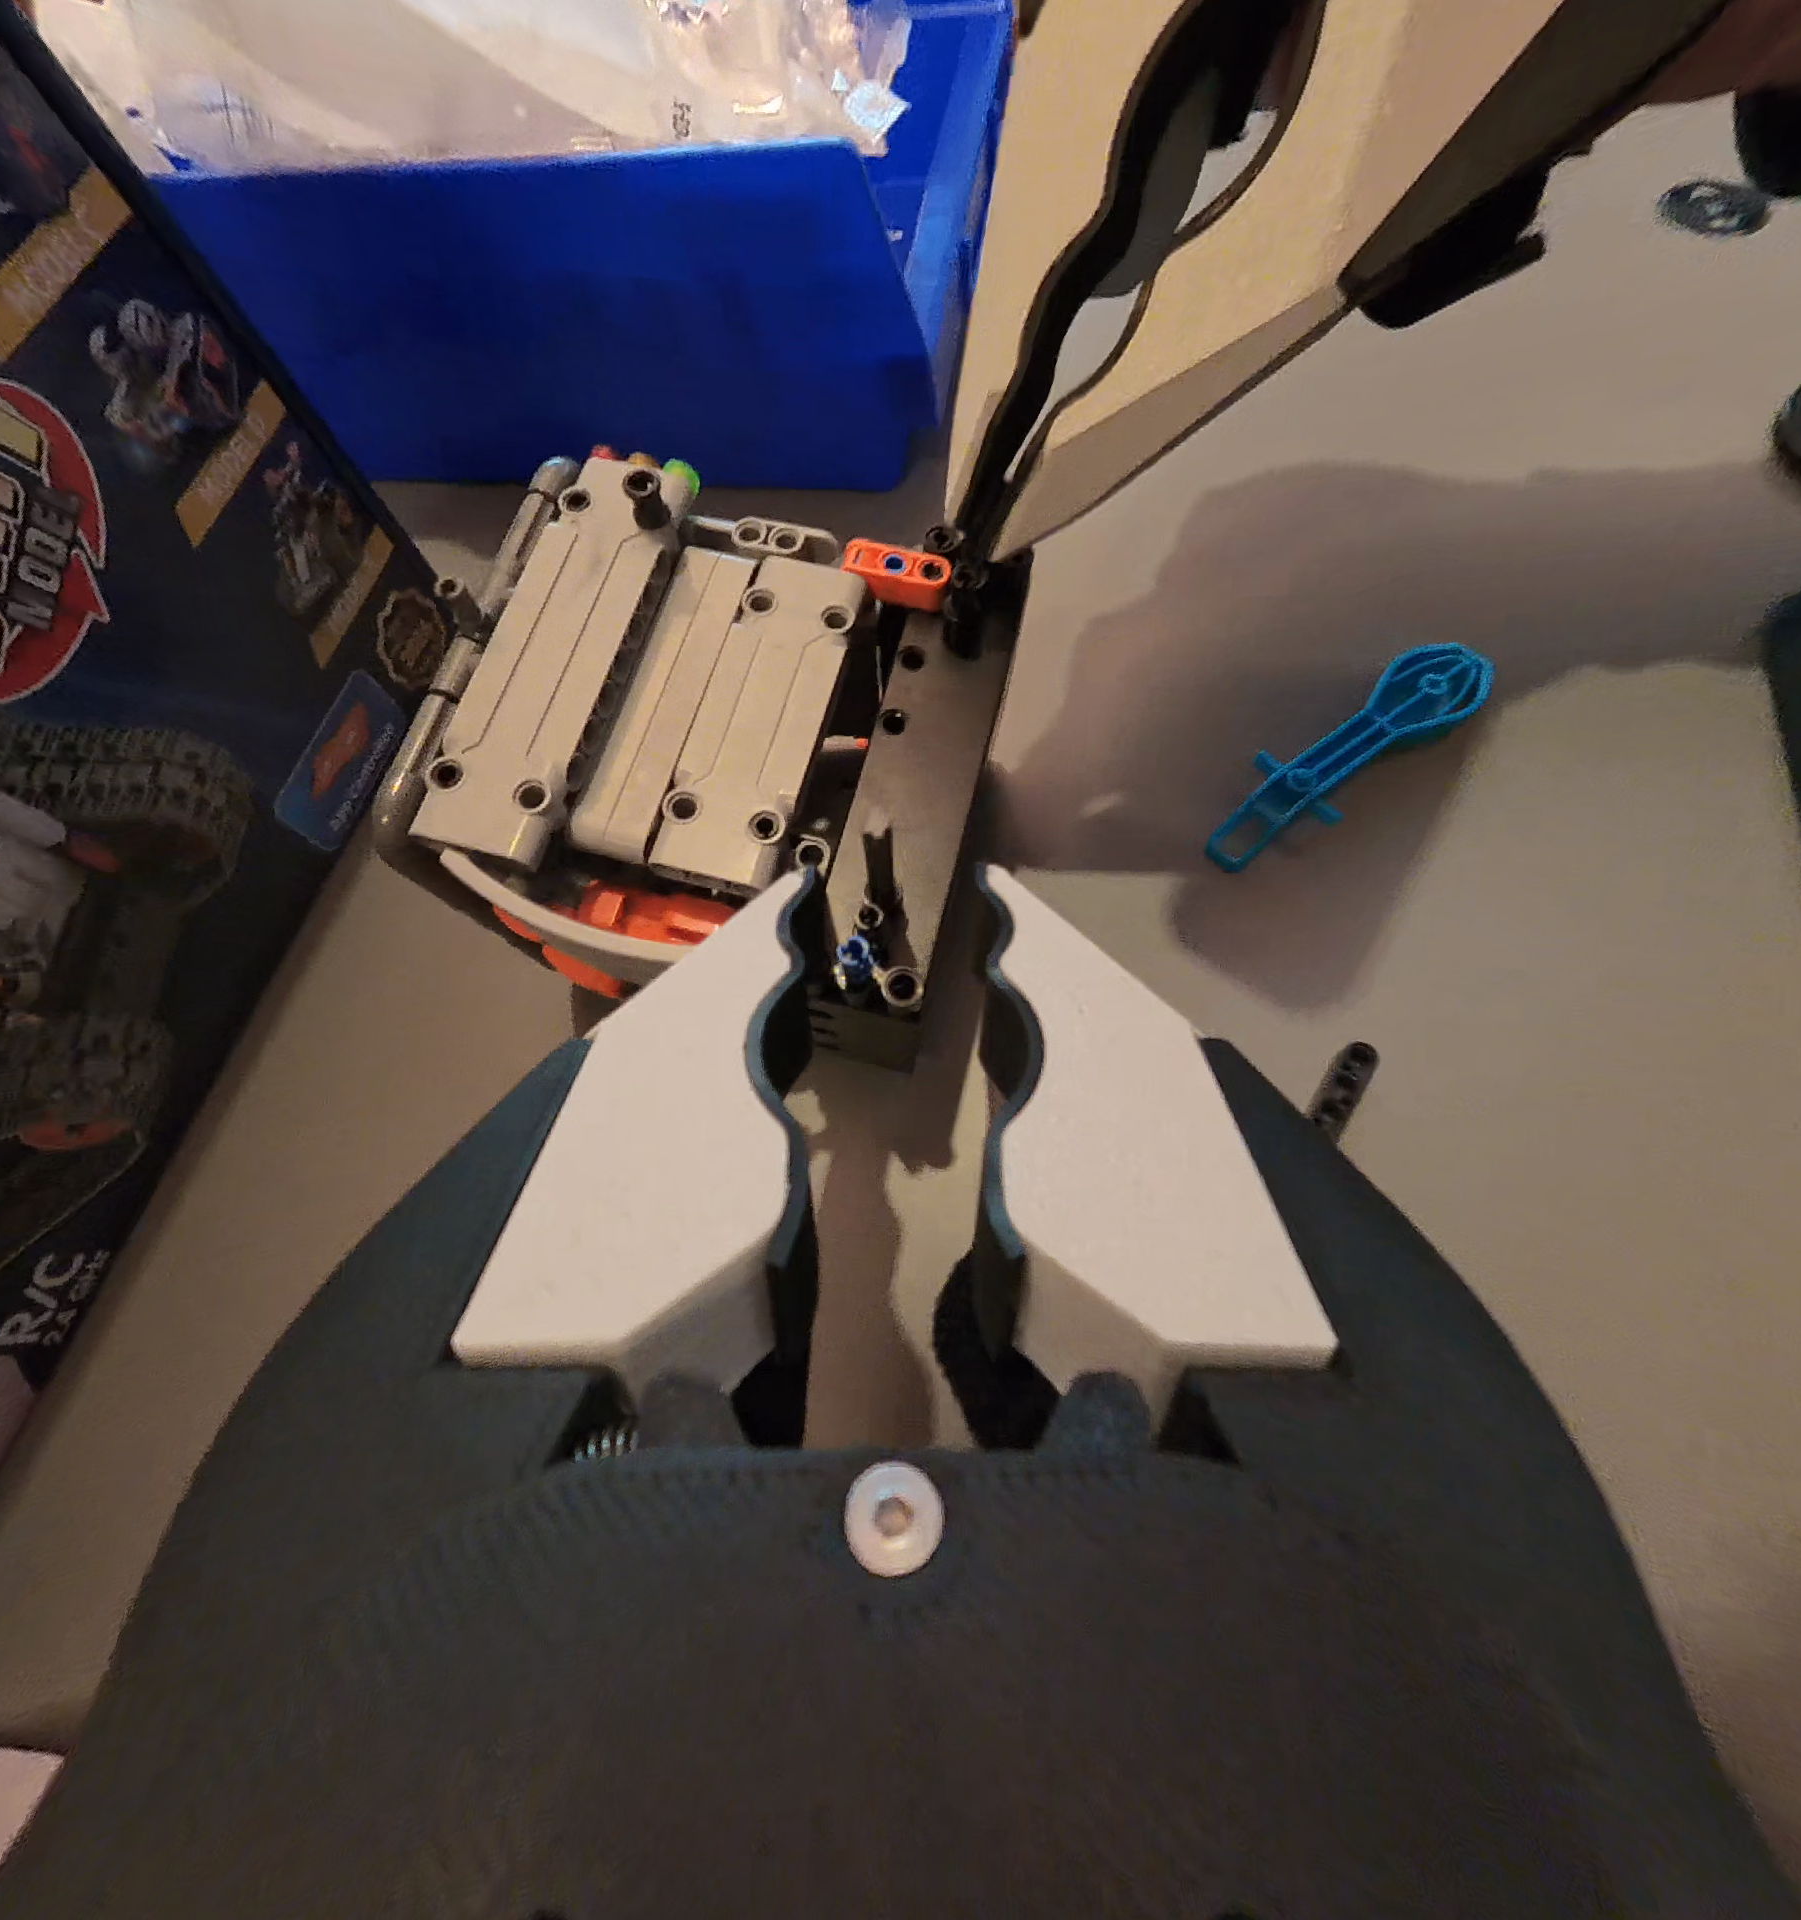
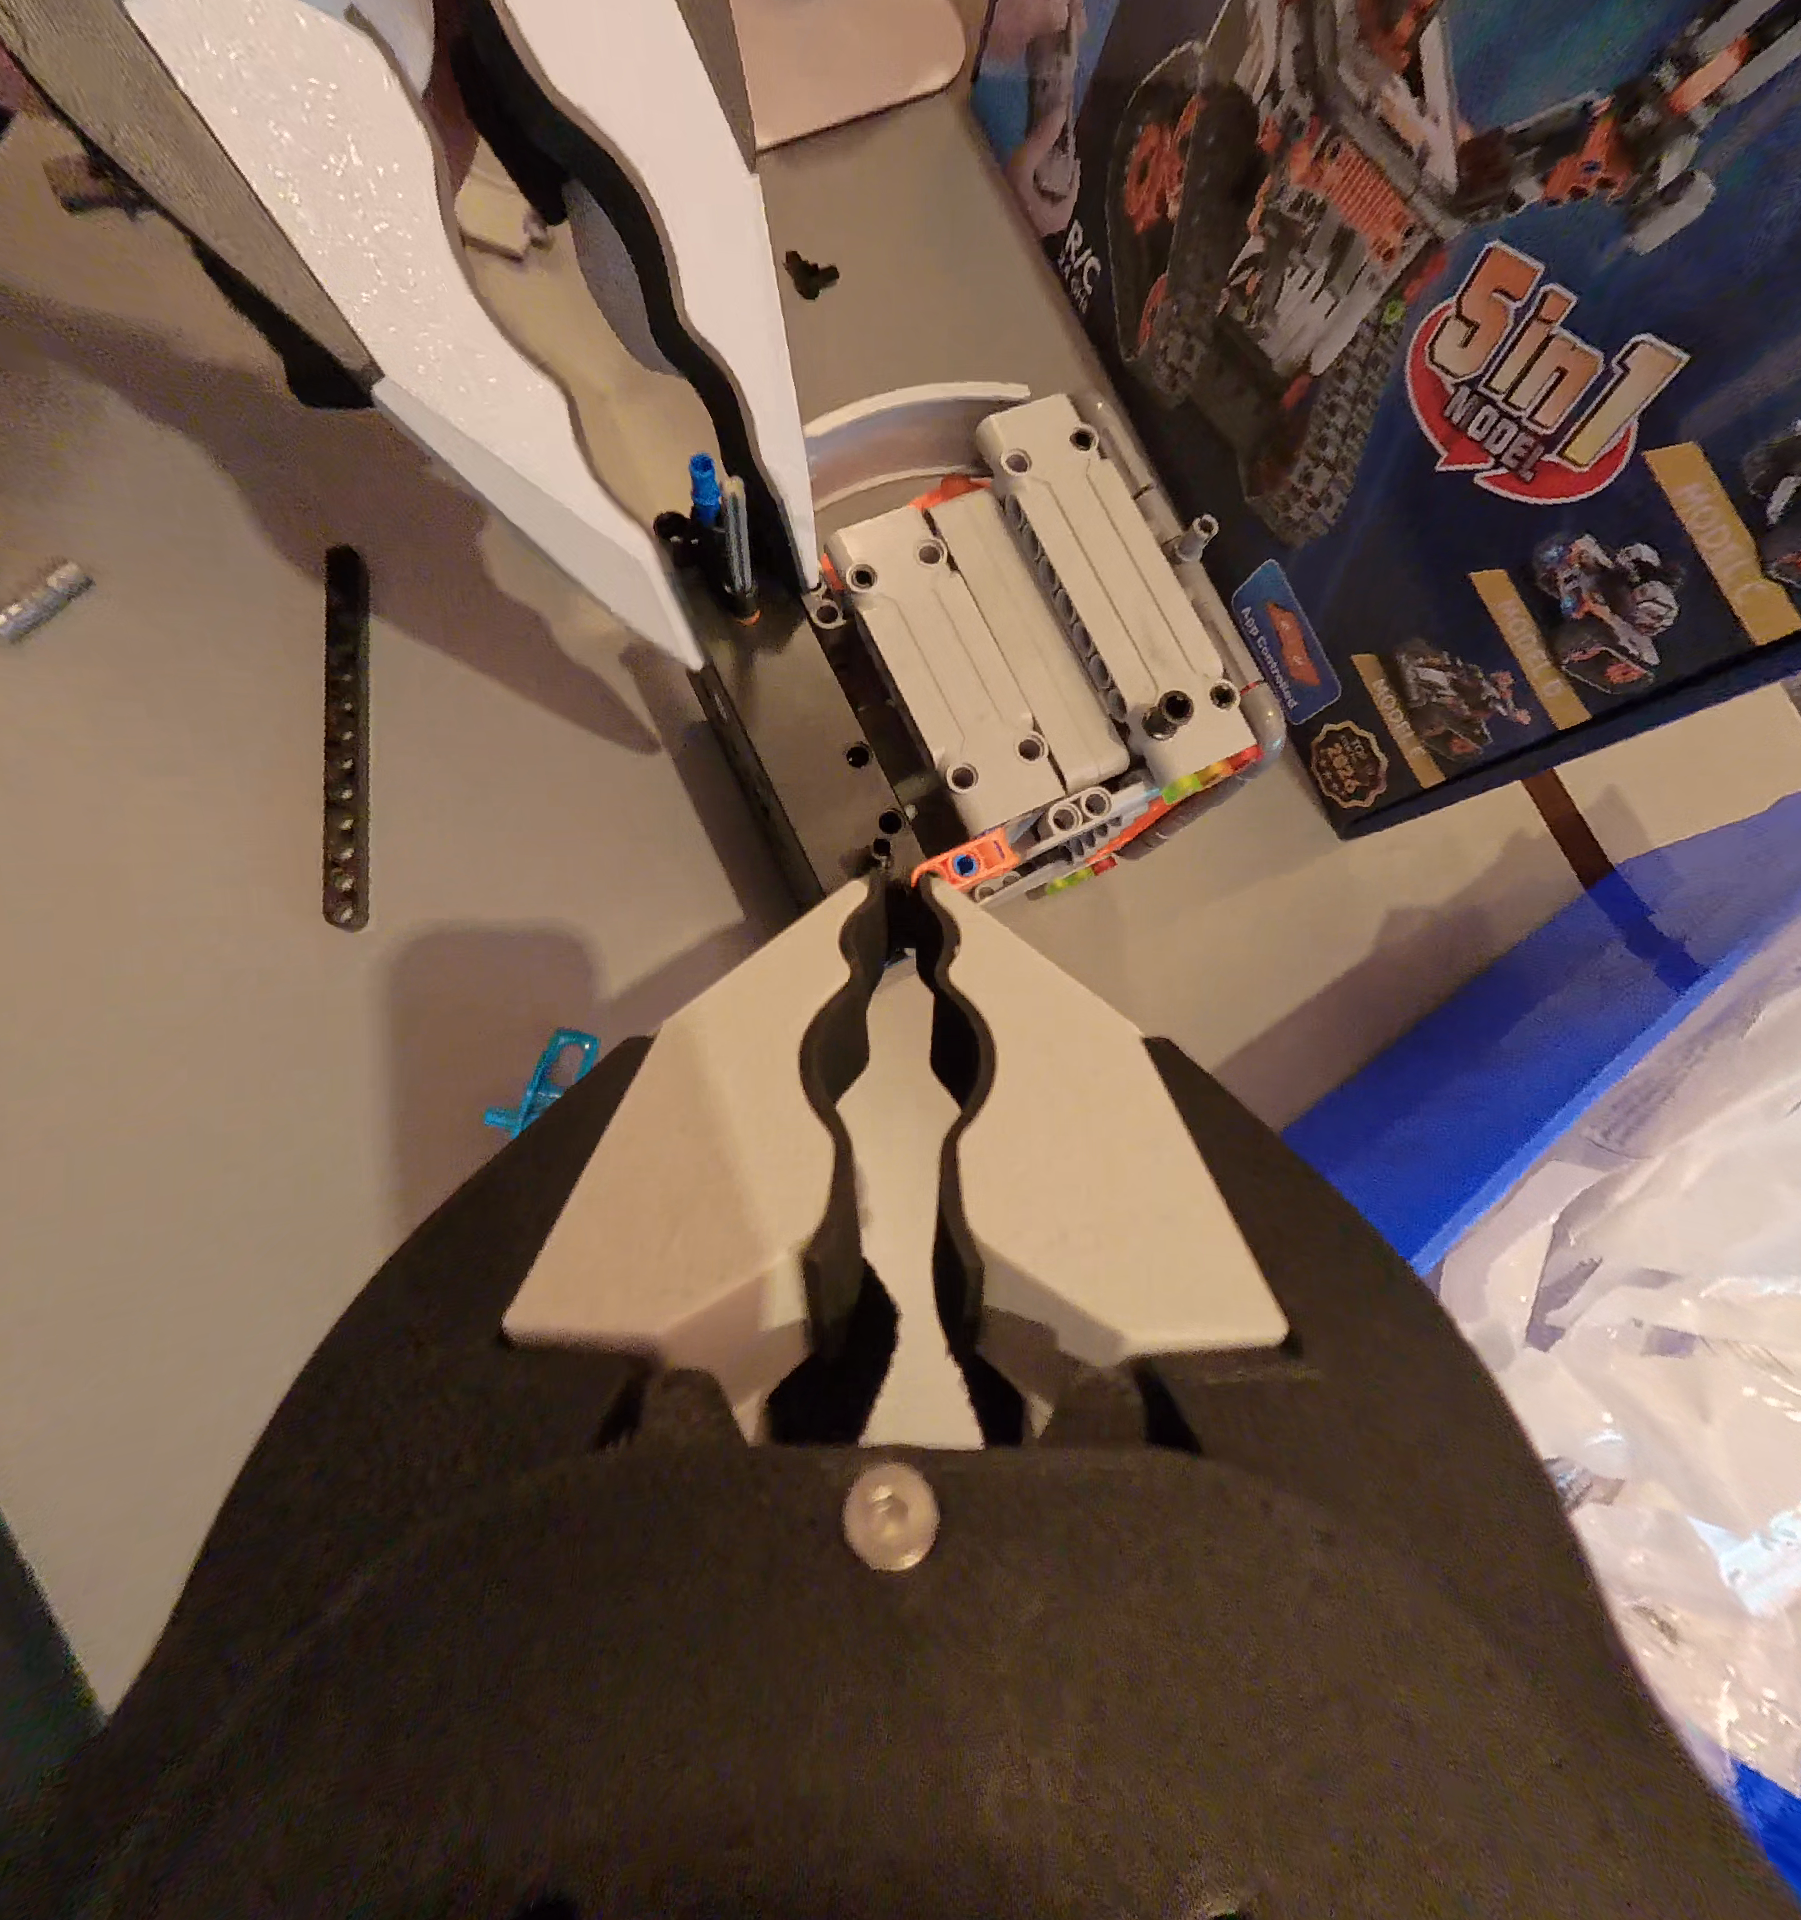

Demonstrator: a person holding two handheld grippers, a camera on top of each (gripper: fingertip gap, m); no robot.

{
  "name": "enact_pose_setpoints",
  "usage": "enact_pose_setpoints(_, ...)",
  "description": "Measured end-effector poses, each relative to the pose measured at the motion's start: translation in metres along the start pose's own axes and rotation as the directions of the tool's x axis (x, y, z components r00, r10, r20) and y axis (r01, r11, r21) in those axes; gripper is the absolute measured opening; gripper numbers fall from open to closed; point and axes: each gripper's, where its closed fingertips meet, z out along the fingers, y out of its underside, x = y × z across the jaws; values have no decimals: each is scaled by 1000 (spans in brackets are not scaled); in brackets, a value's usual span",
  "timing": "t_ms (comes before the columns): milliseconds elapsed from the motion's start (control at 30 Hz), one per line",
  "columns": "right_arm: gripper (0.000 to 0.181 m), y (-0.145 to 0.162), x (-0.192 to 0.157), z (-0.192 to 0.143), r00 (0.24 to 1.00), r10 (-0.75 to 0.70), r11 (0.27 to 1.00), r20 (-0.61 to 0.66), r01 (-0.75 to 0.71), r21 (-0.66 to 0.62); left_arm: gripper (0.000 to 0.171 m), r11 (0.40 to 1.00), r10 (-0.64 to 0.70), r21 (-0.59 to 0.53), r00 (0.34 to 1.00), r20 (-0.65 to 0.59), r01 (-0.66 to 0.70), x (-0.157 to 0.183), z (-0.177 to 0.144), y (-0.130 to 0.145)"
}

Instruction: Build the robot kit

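A toy brick model with grey panels (image 1: 647, 686) lies on the tan table, and a long black block (image 1: 917, 727) is fixed along its side. My left gripper (image 1: 896, 883) straddles the near end of the black block and is shut on it. A blue pin (image 1: 854, 951) stands between its fingers. My right gripper (image 2: 901, 899) is shut on a small black pin (image 1: 963, 608) at the block's other end (image 2: 802, 748), beside an orange connector (image 2: 963, 862). In the left wrist view the right gripper (image 1: 969, 540) comes down from the top. The right wrist view shows the left gripper (image 2: 735, 582) from the front.
A blue bin (image 1: 563, 312) with clear plastic bags stands behind the model. A printed product box (image 1: 96, 727) leans close on its other side. A blue plastic tool (image 1: 1353, 758), a long black holed beam (image 2: 345, 738) and small loose parts (image 2: 13, 603) lie on the table. Some 7 centimetres of space lies between my two pairs of fingers.
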Motion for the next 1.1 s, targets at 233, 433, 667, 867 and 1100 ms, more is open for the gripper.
enact_pose_setpoints(233,2,4,-1,3,997,-78,994,11,79,-78,9,999,17,32,1000,13,-18,-4,2,-2)
enact_pose_setpoints(433,2,8,2,4,990,-138,974,28,141,-180,6,999,12,48,1000,-4,-12,-3,3,-3)
enact_pose_setpoints(667,1,9,2,4,978,-173,938,113,199,-283,5,998,4,58,1000,-25,-3,-2,3,-3)
enact_pose_setpoints(867,1,10,2,4,948,-216,885,234,292,-363,5,998,0,58,999,-37,2,-2,4,-3)
enact_pose_setpoints(1100,1,11,1,6,928,-191,837,319,324,-441,5,998,-7,59,999,-41,9,-3,4,-3)
